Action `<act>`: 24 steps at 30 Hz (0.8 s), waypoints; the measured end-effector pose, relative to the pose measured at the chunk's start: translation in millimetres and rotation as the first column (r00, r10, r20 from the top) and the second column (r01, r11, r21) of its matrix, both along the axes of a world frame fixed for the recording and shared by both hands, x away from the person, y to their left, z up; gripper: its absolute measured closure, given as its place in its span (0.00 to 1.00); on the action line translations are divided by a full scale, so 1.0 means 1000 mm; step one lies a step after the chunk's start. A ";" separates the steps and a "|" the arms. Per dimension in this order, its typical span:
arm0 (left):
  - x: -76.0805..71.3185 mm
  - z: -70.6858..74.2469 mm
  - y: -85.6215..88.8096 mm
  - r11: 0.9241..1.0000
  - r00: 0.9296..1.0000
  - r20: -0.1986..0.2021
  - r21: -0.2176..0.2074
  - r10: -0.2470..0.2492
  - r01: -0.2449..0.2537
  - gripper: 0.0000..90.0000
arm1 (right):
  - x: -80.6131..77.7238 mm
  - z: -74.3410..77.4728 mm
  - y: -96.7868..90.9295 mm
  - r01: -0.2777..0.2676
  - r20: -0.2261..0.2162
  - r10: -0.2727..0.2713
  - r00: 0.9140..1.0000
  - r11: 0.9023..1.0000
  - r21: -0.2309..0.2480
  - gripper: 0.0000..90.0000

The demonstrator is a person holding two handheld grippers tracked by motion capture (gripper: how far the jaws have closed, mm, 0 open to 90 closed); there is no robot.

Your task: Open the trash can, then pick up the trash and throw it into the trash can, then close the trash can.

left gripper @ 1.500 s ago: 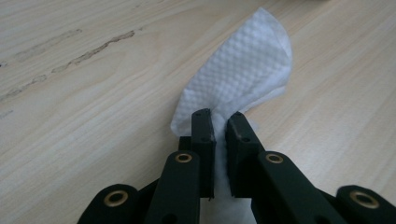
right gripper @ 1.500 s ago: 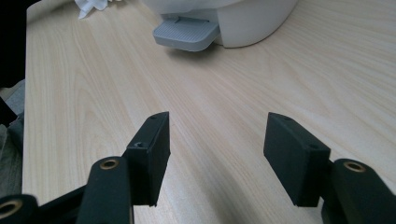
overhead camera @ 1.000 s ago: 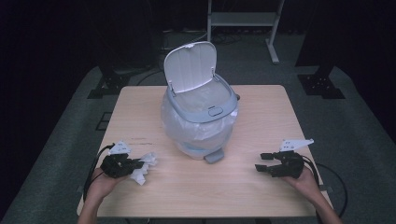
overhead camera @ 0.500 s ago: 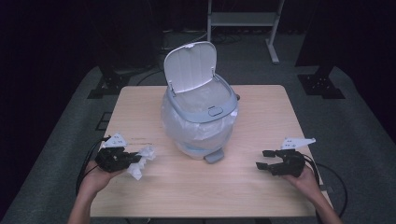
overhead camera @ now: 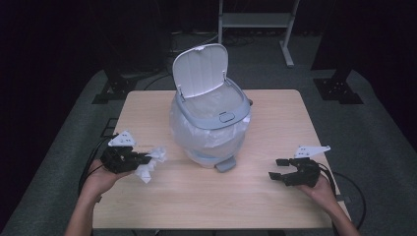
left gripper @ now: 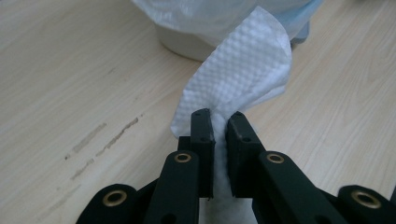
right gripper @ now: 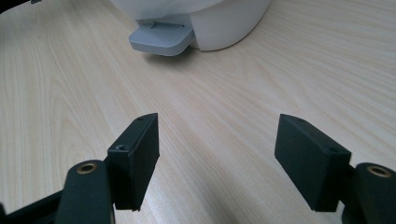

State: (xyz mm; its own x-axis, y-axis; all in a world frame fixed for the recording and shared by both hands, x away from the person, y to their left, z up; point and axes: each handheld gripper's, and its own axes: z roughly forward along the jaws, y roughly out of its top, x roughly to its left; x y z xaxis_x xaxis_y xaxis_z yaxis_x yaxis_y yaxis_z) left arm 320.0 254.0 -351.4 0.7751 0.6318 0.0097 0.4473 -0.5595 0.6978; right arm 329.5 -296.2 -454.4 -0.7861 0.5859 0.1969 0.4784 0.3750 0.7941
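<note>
The left gripper (overhead camera: 140,161) has its 2 jaws pinched nearly together on a crumpled white paper towel (overhead camera: 150,164). In the left gripper view the towel (left gripper: 243,74) is squeezed between the black pads and fans out beyond the tips, with a loose tail hanging below them. The work in hand looks like carrying this towel to the bin (overhead camera: 211,123) and dropping it in, so the grip should stay firm until the towel is over the opening. The gripper has to go up and across to the right in the high view, high enough for the hanging tail to clear the grey rim and the clear liner bag (overhead camera: 196,132) bulging around the body. The raised lid (overhead camera: 200,69) leans back at the far side, so an approach from the near left avoids knocking it. Release should come only once the whole towel is above the mouth; otherwise it may catch on the rim.

The towel sits at the gripper's tips, above the wooden table (overhead camera: 275,108), left of the bin and apart from it.

The right gripper (overhead camera: 281,169) is near the table's right edge; its jaws have just been opening and now gape wide with nothing between them. Ahead of it in its own view lies the bin's pedal (right gripper: 161,39).
</note>
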 end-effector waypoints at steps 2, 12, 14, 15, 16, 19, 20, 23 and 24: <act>0.000 0.007 -0.001 1.000 1.000 0.004 -0.007 -0.005 0.005 0.92 | 0.000 0.000 0.000 -0.001 0.000 0.001 1.000 1.000 0.002 0.33; 0.001 0.042 -0.001 0.999 0.999 0.021 -0.011 -0.030 0.031 0.92 | 0.001 0.000 0.000 0.000 0.000 0.000 1.000 1.000 -0.007 0.33; 0.000 0.048 0.000 0.999 0.999 0.024 -0.014 -0.030 0.030 0.92 | 0.001 -0.001 0.000 -0.002 0.000 0.002 1.000 1.000 -0.009 0.33; 0.000 0.049 0.000 0.999 0.999 0.026 -0.012 -0.032 0.032 0.92 | 0.001 -0.001 0.001 -0.002 -0.005 0.002 1.000 1.000 -0.011 0.33; 0.000 0.051 0.000 0.999 0.999 0.030 -0.017 -0.031 0.031 0.92 | 0.001 -0.002 0.001 -0.004 -0.006 0.004 1.000 1.000 -0.013 0.33; -0.001 0.055 -0.001 0.999 0.999 0.032 -0.007 -0.040 0.040 0.92 | 0.002 -0.003 0.002 -0.007 -0.006 0.007 1.000 1.000 -0.014 0.33; -0.001 0.057 -0.002 0.999 0.999 0.030 -0.007 -0.041 0.041 0.92 | 0.002 -0.003 0.002 -0.008 -0.006 0.008 1.000 1.000 -0.016 0.33; -0.001 0.062 -0.005 0.999 0.998 0.036 -0.003 -0.049 0.049 0.92 | 0.002 -0.003 0.002 -0.008 -0.008 0.008 1.000 1.000 -0.020 0.33; -0.001 0.064 -0.006 0.999 0.998 0.037 -0.003 -0.051 0.051 0.92 | 0.002 -0.003 0.002 -0.007 -0.007 0.007 1.000 1.000 -0.019 0.33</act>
